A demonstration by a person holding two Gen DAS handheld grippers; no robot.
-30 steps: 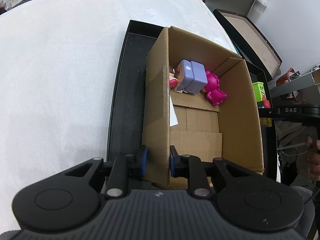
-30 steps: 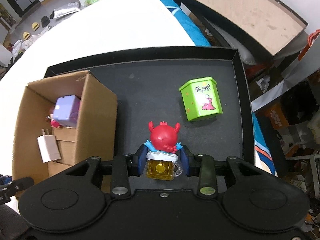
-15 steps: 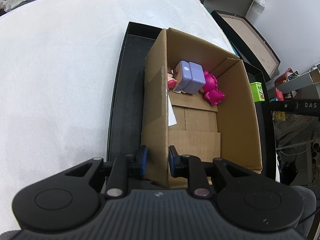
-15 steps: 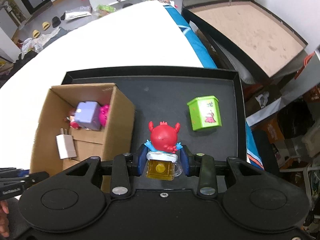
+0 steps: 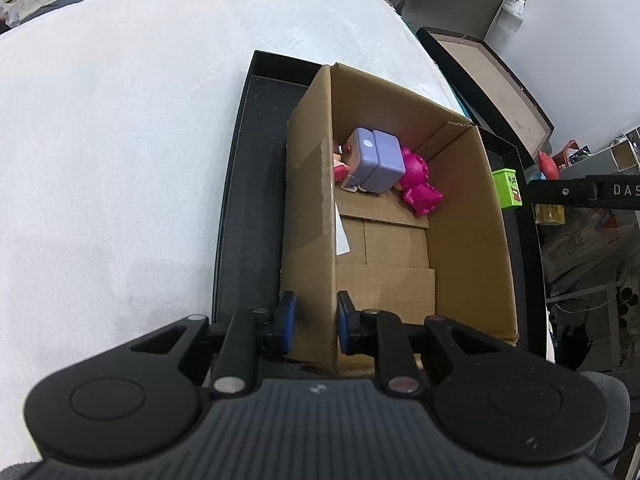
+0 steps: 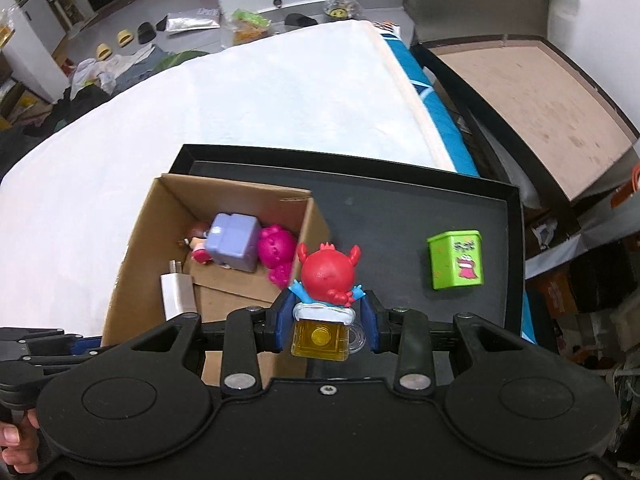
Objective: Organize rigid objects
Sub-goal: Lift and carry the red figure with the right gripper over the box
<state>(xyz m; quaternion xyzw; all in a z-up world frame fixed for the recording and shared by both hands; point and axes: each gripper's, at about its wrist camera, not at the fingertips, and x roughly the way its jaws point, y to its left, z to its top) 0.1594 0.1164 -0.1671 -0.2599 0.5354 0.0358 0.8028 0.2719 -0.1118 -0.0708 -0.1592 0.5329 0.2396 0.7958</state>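
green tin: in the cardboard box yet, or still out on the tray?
Out. The green tin stands upright on the black tray, apart from the cardboard box, which holds only the purple and pink toys and a white charger.

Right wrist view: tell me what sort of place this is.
Probably a lived-in room used as a workspace, not a tidy lab: a white padded surface like a mattress, slippers and bags on the grey floor, and a tall white appliance at the left.

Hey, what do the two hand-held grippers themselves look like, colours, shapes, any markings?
Both look alike: the left hand-held gripper and the right hand-held gripper have wide matte black bodies with two round domed housings, black finger arms with silver pivot bolts, and blue pads on the fingertips. White letters "DAS" show on the right one's side bar. No cables or sleeves are visible.
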